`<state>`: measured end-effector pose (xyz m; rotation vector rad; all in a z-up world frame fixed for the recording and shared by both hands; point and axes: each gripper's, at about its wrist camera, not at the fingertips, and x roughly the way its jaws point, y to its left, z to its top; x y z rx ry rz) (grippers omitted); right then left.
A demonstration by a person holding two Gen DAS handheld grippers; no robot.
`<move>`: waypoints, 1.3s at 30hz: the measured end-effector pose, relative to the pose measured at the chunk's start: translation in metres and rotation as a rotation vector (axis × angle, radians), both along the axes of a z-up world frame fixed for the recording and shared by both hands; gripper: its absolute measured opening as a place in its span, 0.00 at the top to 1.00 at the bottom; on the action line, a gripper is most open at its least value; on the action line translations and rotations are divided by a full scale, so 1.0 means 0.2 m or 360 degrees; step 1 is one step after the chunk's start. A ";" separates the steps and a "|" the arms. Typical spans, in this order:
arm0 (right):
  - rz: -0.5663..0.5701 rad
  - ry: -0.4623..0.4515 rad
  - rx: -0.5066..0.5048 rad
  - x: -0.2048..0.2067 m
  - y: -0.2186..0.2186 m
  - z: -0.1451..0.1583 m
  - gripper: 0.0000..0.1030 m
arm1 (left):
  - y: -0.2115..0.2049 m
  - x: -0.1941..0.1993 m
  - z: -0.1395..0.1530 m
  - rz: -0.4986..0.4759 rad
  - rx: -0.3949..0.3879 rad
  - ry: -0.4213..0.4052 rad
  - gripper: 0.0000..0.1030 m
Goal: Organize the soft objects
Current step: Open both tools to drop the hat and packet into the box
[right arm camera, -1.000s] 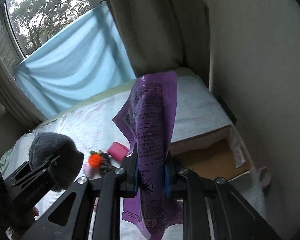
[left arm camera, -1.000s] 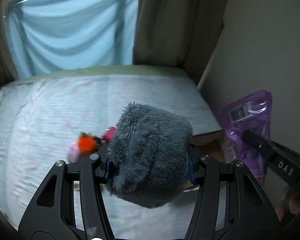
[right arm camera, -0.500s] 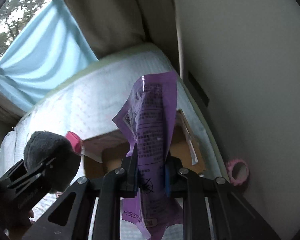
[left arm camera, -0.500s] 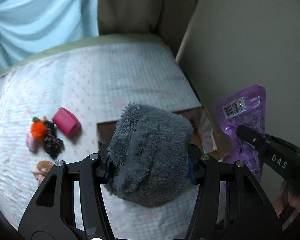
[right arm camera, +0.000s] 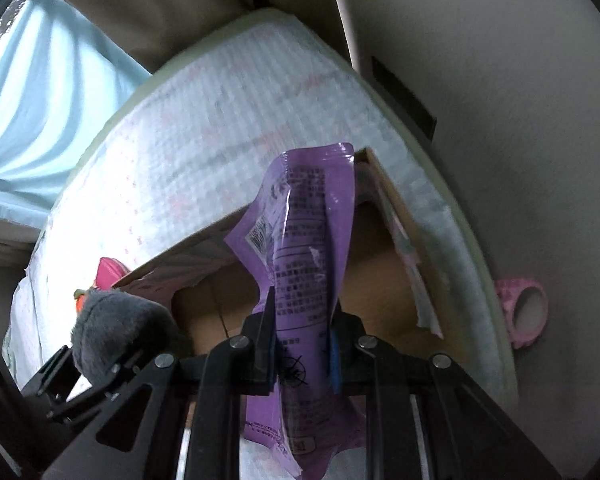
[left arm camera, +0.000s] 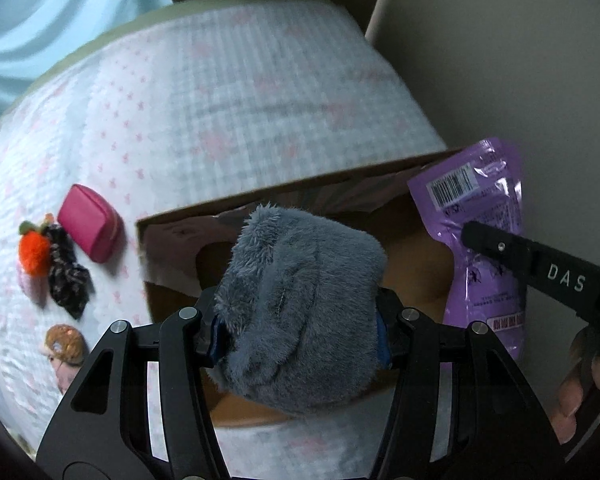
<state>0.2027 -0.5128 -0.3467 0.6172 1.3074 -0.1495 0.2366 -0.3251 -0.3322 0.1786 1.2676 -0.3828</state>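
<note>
Bedding printed with small pink marks covers the bed (left arm camera: 228, 92), which runs back to a blue curtain (left arm camera: 40, 20) and a plain wall on the right. An open cardboard box (left arm camera: 412, 264) sits near the bed's right edge, and both loads hang over it, so the step in hand looks like dropping them in. The left hand-held gripper (left arm camera: 300, 334) pinches a grey plush toy (left arm camera: 300, 312) above the box's left half; the right hand-held gripper (right arm camera: 302, 340) is pressed tight on a purple pouch (right arm camera: 304, 248) above the right half. Next, each needs lowering past the rim, then spreading the jaws.

Left of the box lie a pink case (left arm camera: 90, 234), an orange pompom (left arm camera: 34, 252), a dark scrunchie (left arm camera: 66, 280) and a small brown item I cannot identify. The plush hides much of the box floor. A pink roll (right arm camera: 524, 312) lies beyond the bed's right edge.
</note>
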 end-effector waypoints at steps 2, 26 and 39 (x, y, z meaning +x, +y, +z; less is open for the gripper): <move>-0.0010 0.0035 0.0028 0.03 0.01 -0.08 0.83 | -0.01 0.02 -0.11 -0.0022 0.0050 0.0035 0.51; 0.0174 0.0167 -0.0068 0.06 0.09 -0.32 0.00 | -0.04 -0.07 -0.16 -0.0291 0.0129 0.0000 0.00; 0.0200 -0.0047 -0.0153 -0.03 0.15 0.18 0.00 | 0.08 -0.19 0.25 -0.0224 0.0012 -0.0135 0.00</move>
